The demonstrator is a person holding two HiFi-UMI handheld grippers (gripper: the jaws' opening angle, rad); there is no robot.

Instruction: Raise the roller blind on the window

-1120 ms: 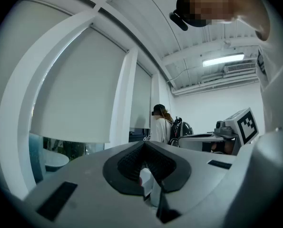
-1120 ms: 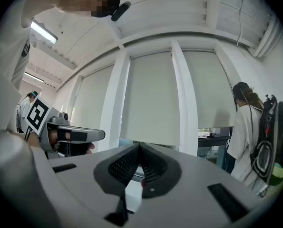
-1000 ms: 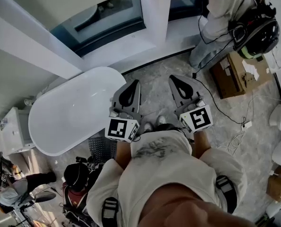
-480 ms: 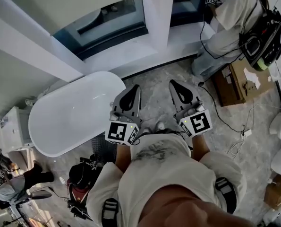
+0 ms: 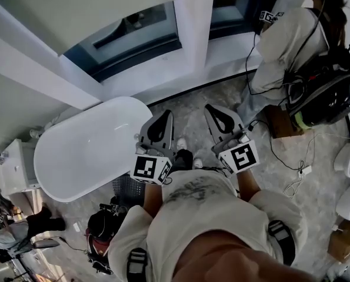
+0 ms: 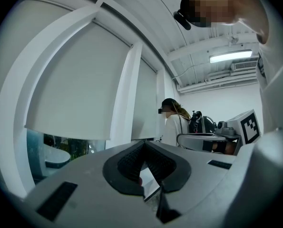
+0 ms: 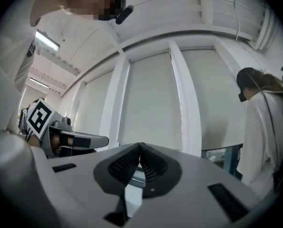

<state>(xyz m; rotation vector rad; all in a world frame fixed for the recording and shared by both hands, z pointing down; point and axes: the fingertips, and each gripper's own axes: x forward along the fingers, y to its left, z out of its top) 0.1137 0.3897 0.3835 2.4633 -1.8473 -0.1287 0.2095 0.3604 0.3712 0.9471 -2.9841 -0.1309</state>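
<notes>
The pale roller blind hangs part-way down over the window, with dark glass showing below its bottom edge. It fills the left gripper view and the right gripper view as well. My left gripper and right gripper are held side by side at waist height, pointing level at the window and well short of it. Both are shut with nothing between the jaws: the left gripper's ribbed pads meet at the tip, and so do those of the right gripper. I cannot make out a blind cord.
A white bathtub stands below the window at my left. A white pillar splits the window panes. Another person with gear stands at the right by a cardboard box. Cables lie on the stone floor, a bag behind left.
Both grippers have moved together toward the window, still shut. The person at the right has shifted closer along the wall.
</notes>
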